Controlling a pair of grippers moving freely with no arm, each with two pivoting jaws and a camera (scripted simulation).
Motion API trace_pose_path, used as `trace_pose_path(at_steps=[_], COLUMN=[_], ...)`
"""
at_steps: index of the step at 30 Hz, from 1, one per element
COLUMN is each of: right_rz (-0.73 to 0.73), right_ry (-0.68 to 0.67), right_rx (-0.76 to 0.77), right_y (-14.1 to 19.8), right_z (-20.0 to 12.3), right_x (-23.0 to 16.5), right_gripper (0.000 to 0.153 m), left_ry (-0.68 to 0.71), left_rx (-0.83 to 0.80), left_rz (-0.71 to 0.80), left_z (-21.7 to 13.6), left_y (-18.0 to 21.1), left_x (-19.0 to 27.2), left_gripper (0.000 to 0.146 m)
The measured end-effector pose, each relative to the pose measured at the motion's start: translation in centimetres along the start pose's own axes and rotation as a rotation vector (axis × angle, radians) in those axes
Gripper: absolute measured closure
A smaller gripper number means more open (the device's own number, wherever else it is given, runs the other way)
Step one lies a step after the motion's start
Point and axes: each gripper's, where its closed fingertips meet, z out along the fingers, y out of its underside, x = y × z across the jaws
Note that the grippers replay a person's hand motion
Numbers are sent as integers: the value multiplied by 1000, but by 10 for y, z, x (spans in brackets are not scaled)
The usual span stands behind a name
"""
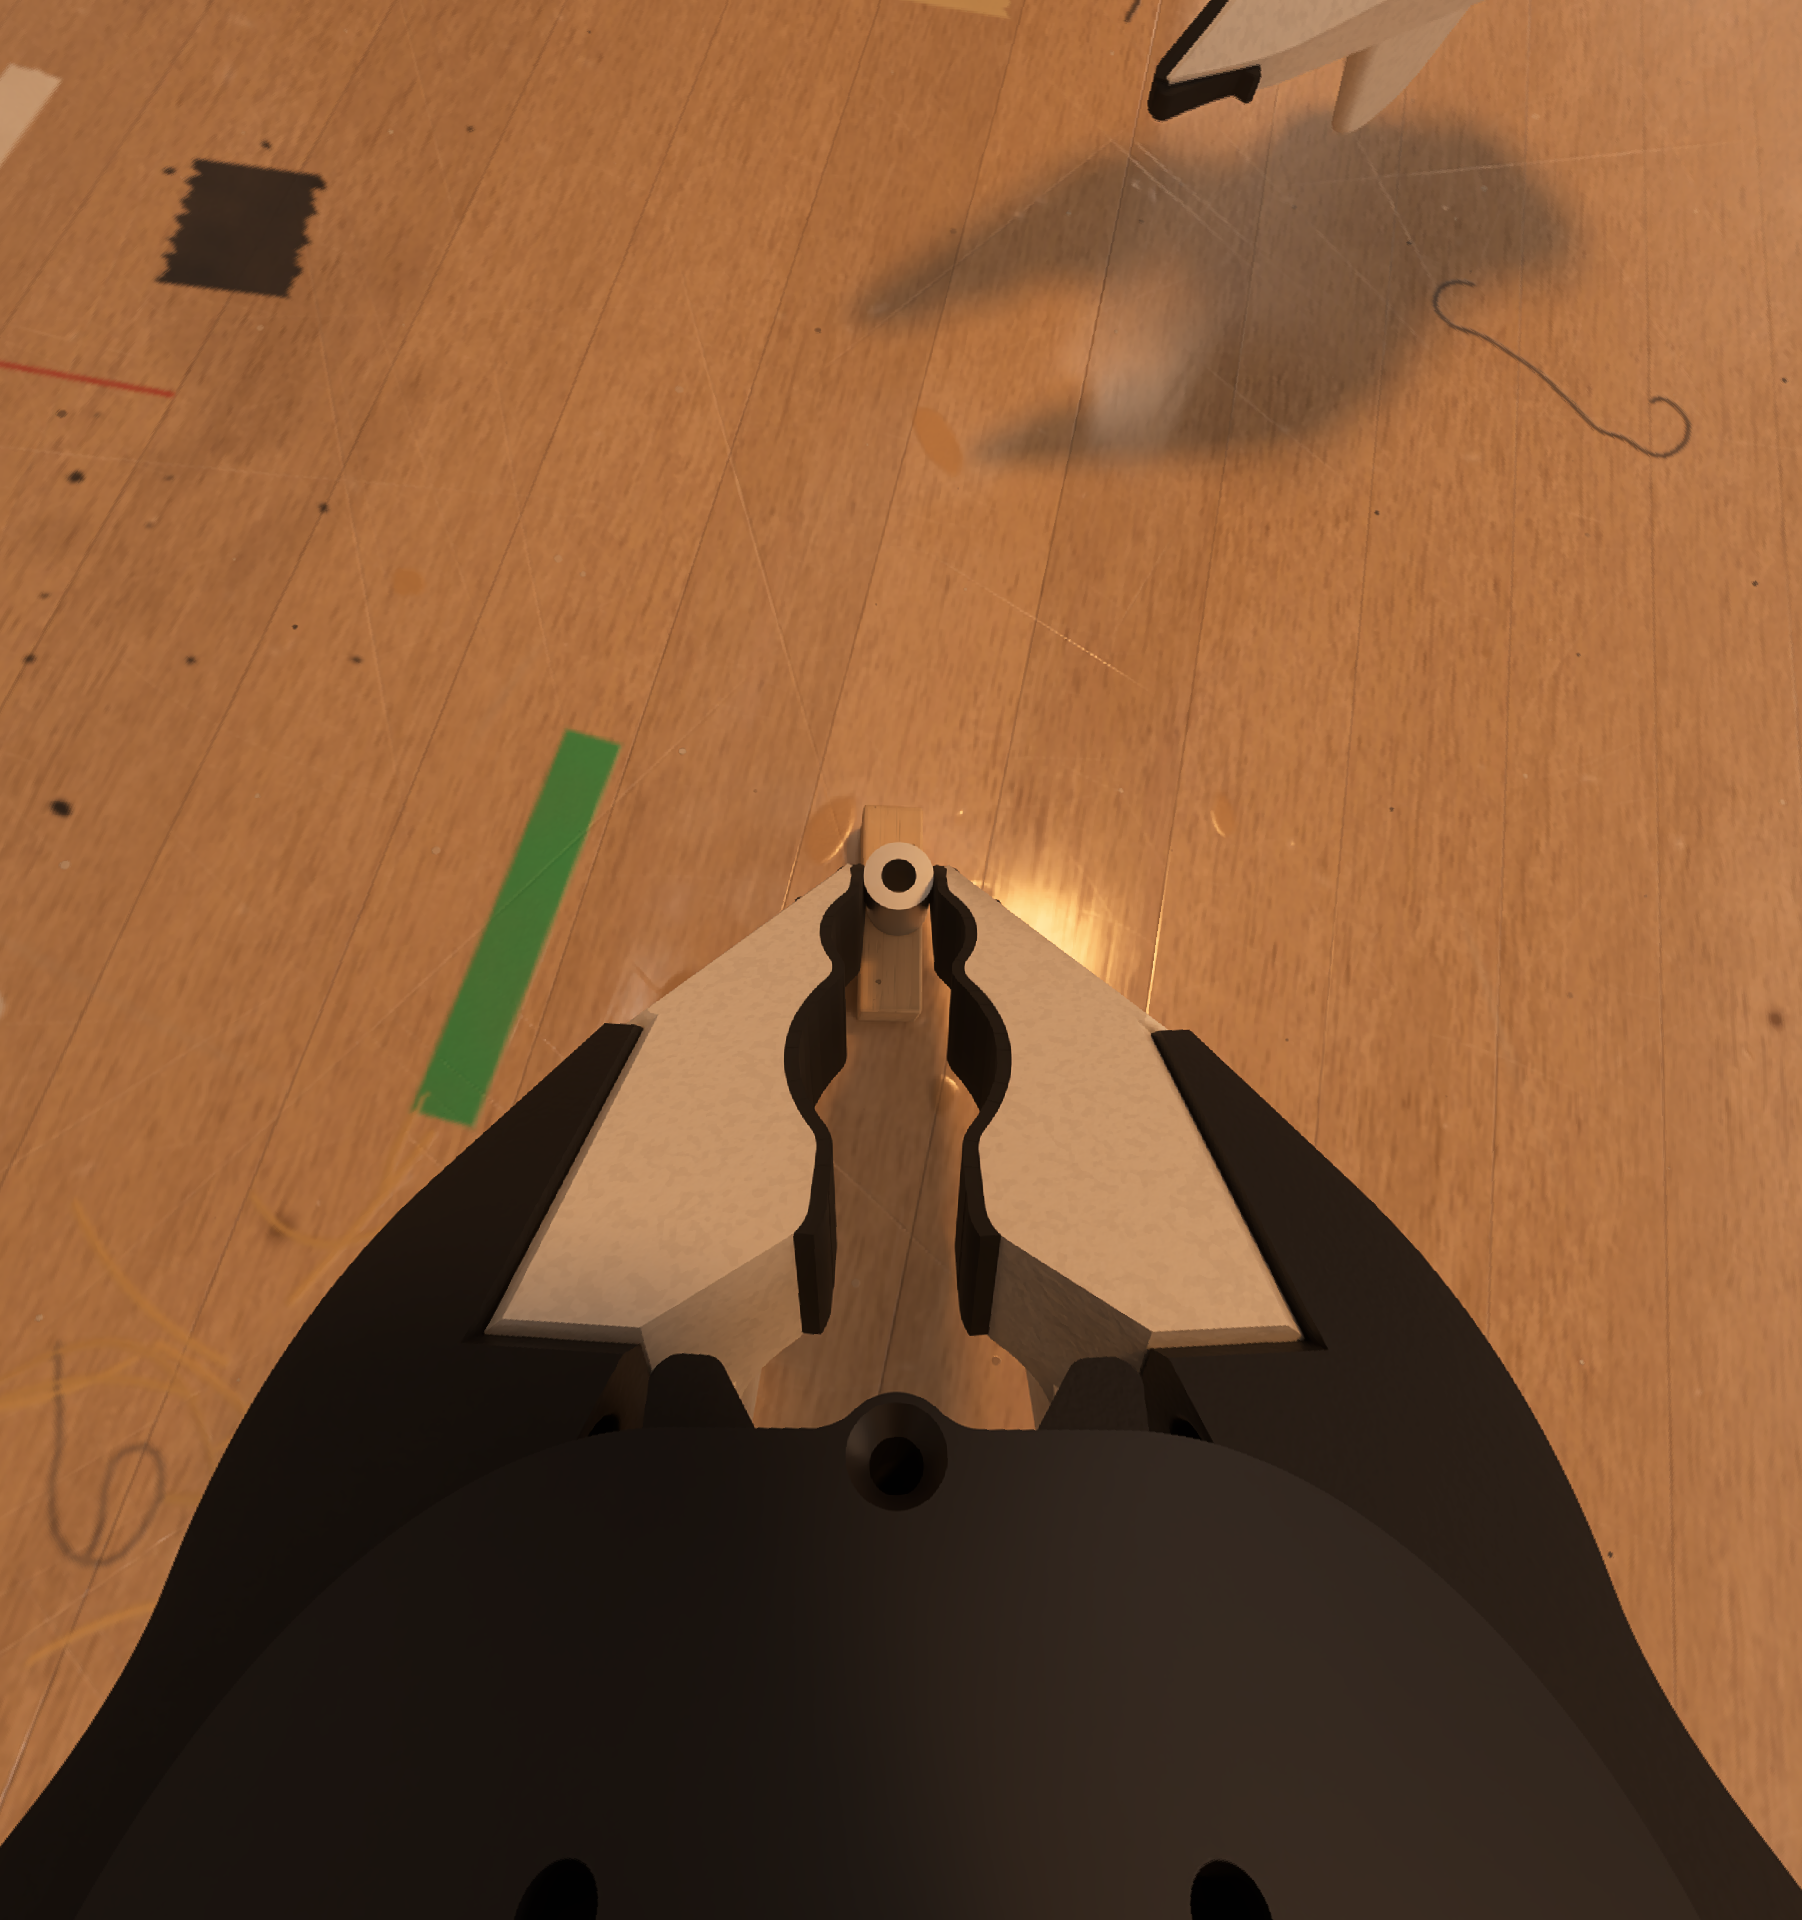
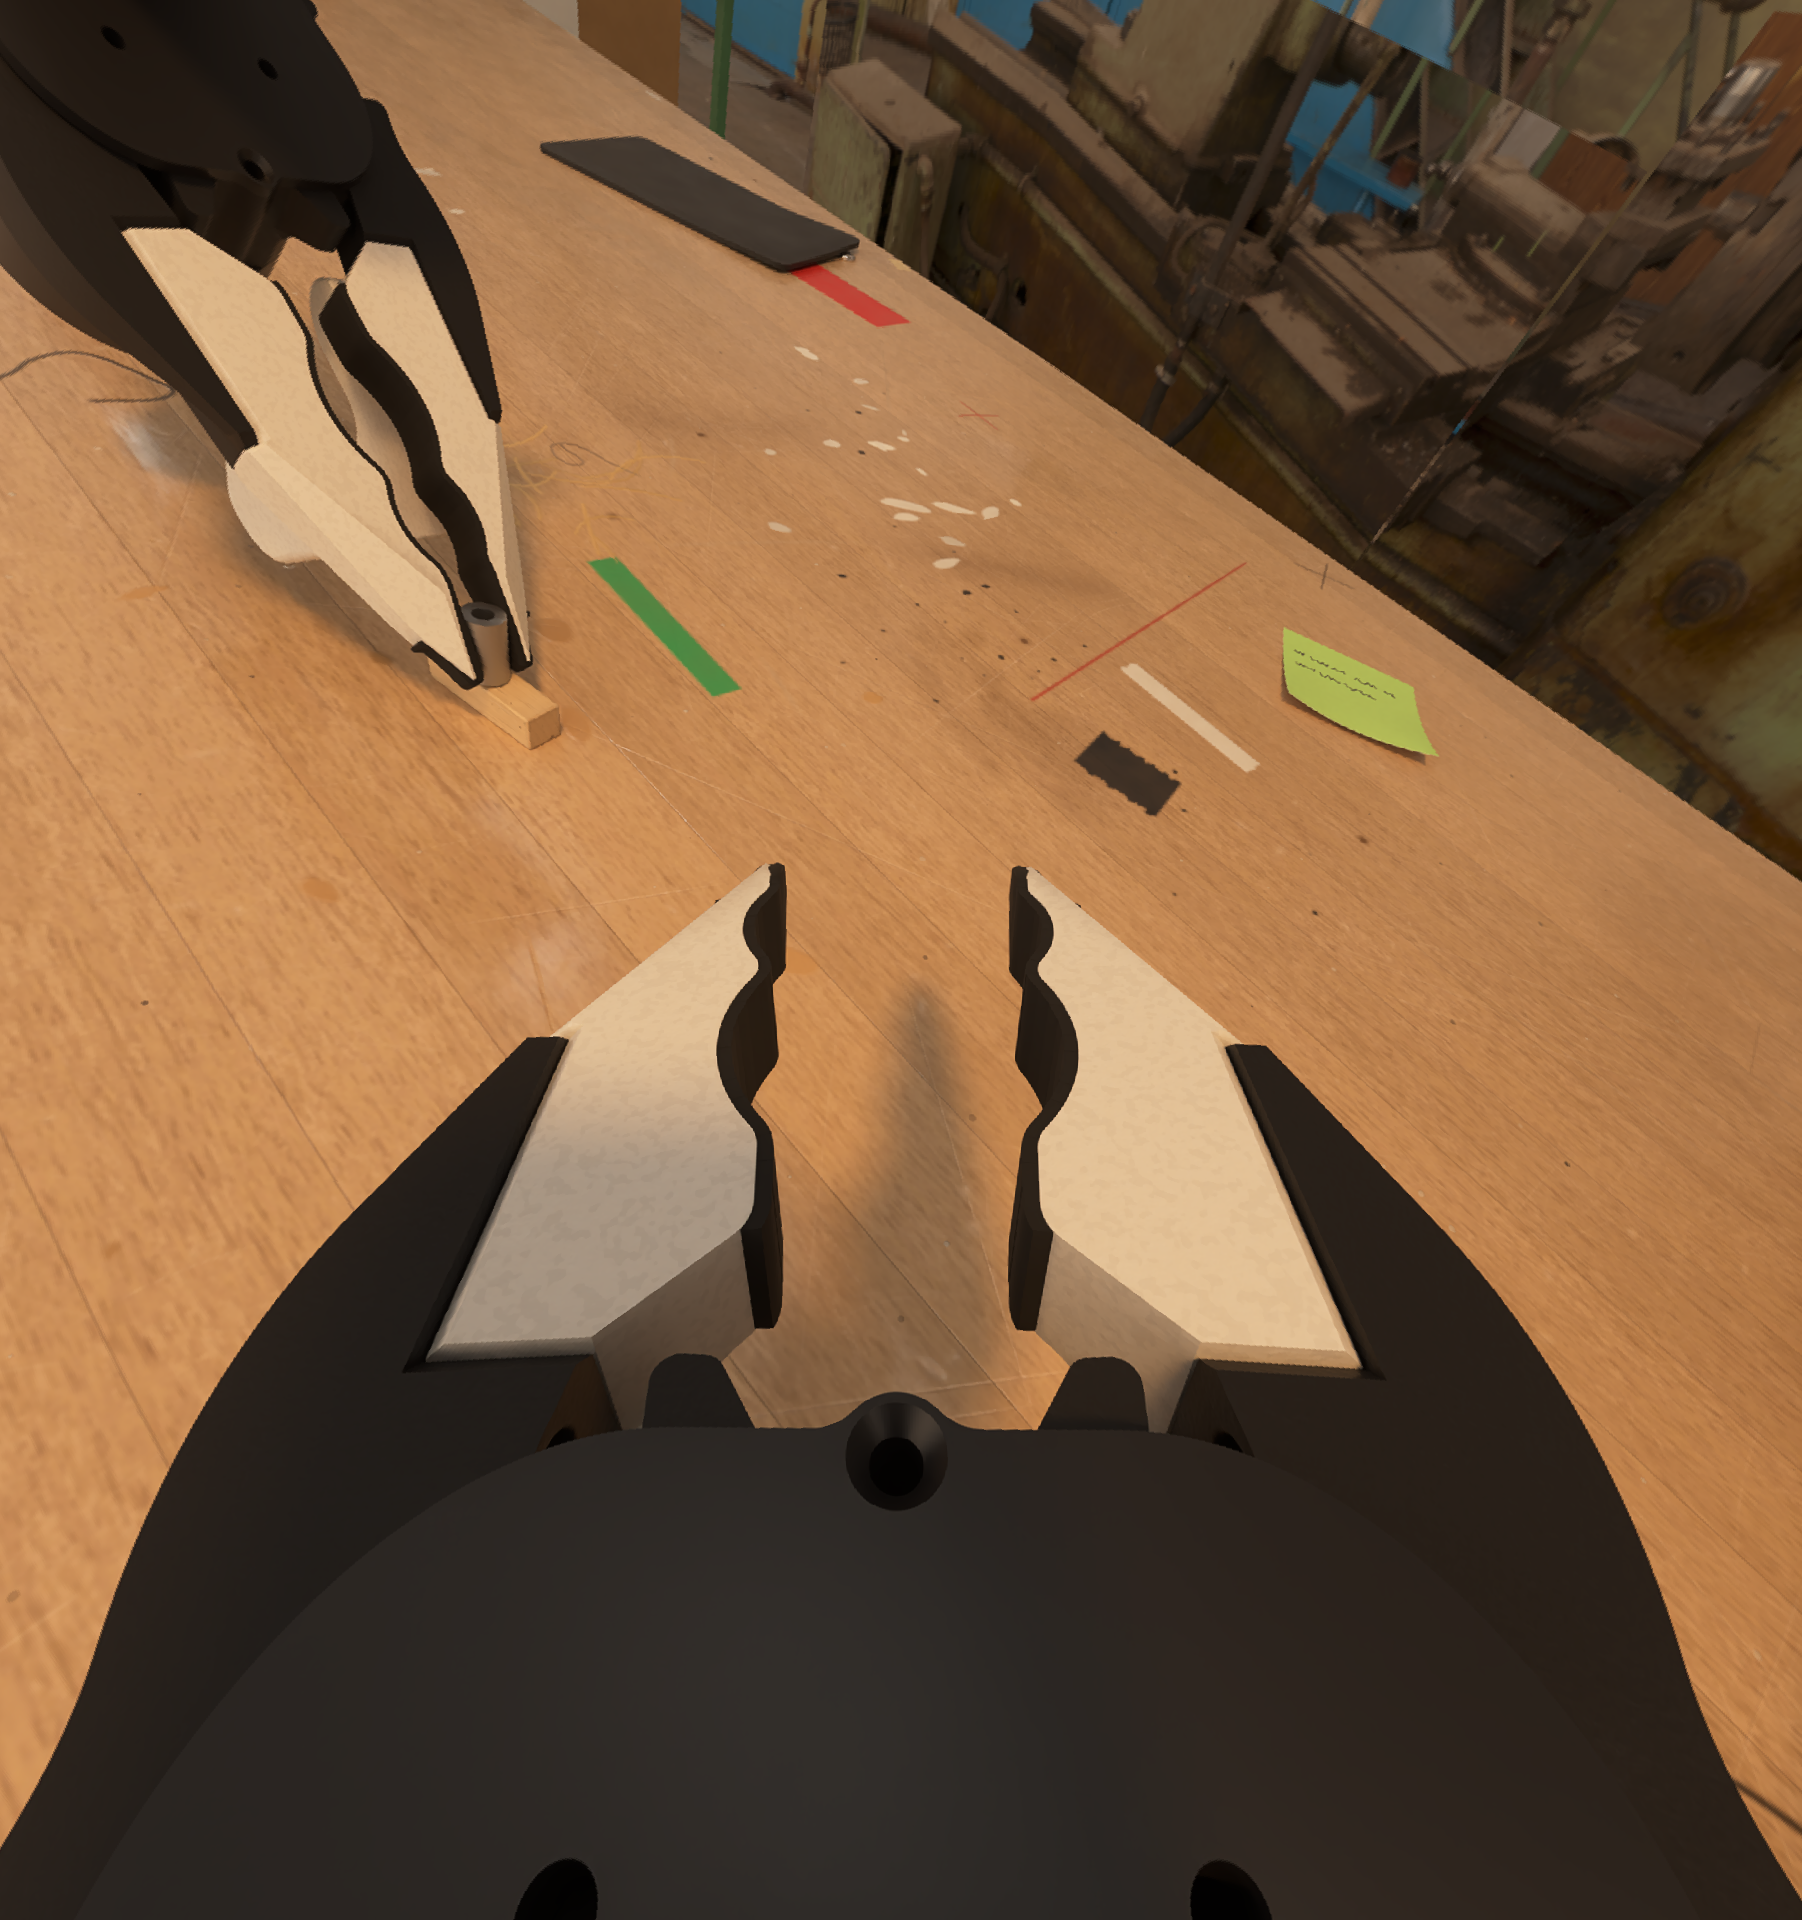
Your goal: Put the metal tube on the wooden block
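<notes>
My left gripper [image 2: 490, 649] hides most of the wooden block [image 2: 525, 715]; I can't tell whether the tube [image 2: 489, 644] touches it.

The wooden table [image 2: 980, 831] has a light brown plank surface with fine scratches and small dark spots. The wooden block [image 2: 523, 712] lies directly on it, and a strip of green tape [image 2: 663, 625] lies flat just beside the block. Farther off are a white tape strip [image 2: 1190, 717], a jagged black patch [image 2: 1129, 773] near it and a thin red line [image 2: 1136, 632]. A green sticky note [image 2: 1356, 690] lies near the table edge. A black flat mat [image 2: 699, 201] rests at the far side, with red tape [image 2: 850, 295] touching its corner. White paint flecks [image 2: 918, 506] are scattered in the middle, and a thin dark thread [image 1: 1562, 374] curls on the surface.
</notes>
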Motion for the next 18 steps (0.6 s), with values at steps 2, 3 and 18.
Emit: trace_pose_path(at_steps=[2,3,18], right_rz=[-1,-1,20], right_ry=[-1,-2,-2], right_rx=[-2,-2,46], right_y=[0,1,-13], right_z=[0,0,-7], right_x=[0,0,0], right_gripper=[110,110,109], left_ry=[-3,-3,-140], left_rx=[-3,-5,354], left_rz=[0,0,-58], left_z=[0,1,-44], left_y=[0,1,-51], left_x=[0,0,-24], left_gripper=[126,118,91])
